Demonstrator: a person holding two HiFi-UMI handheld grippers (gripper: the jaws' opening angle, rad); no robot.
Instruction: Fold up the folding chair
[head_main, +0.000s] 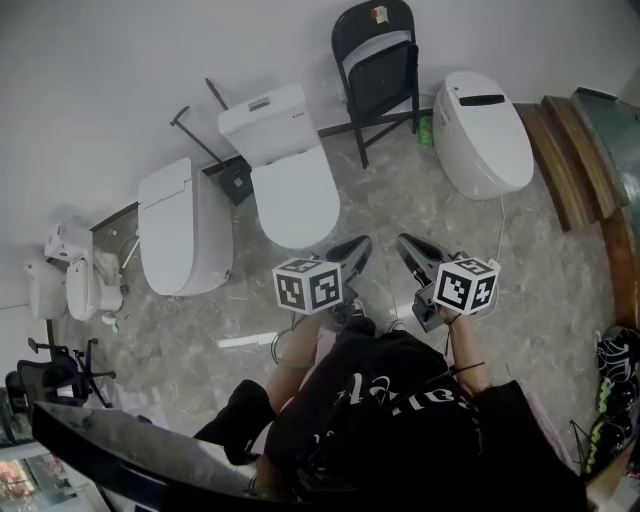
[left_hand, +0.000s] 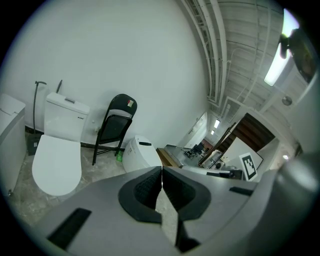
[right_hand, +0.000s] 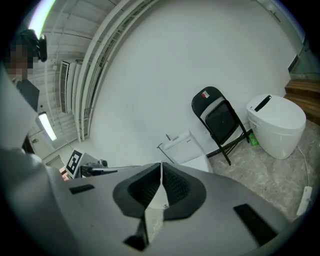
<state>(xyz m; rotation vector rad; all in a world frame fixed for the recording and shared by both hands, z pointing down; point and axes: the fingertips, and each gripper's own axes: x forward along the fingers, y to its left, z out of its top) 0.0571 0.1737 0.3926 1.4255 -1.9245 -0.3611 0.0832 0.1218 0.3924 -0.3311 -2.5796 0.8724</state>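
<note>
The black folding chair (head_main: 375, 60) stands at the white wall between two toilets, its legs crossed and its seat tilted steeply. It also shows far off in the left gripper view, chair (left_hand: 116, 127), and in the right gripper view, chair (right_hand: 220, 120). My left gripper (head_main: 362, 243) and right gripper (head_main: 404, 242) hang side by side over the floor in front of the person, well short of the chair. Both are shut with nothing between the pads, as seen at left gripper (left_hand: 161, 172) and right gripper (right_hand: 160, 167).
White toilets (head_main: 285, 170) (head_main: 185, 230) line the wall left of the chair, and a rounded one (head_main: 482, 130) stands to its right. A green bottle (head_main: 426, 130) sits by the chair's leg. Wooden steps (head_main: 570, 150) run along the right. An office chair (head_main: 60, 375) stands at the lower left.
</note>
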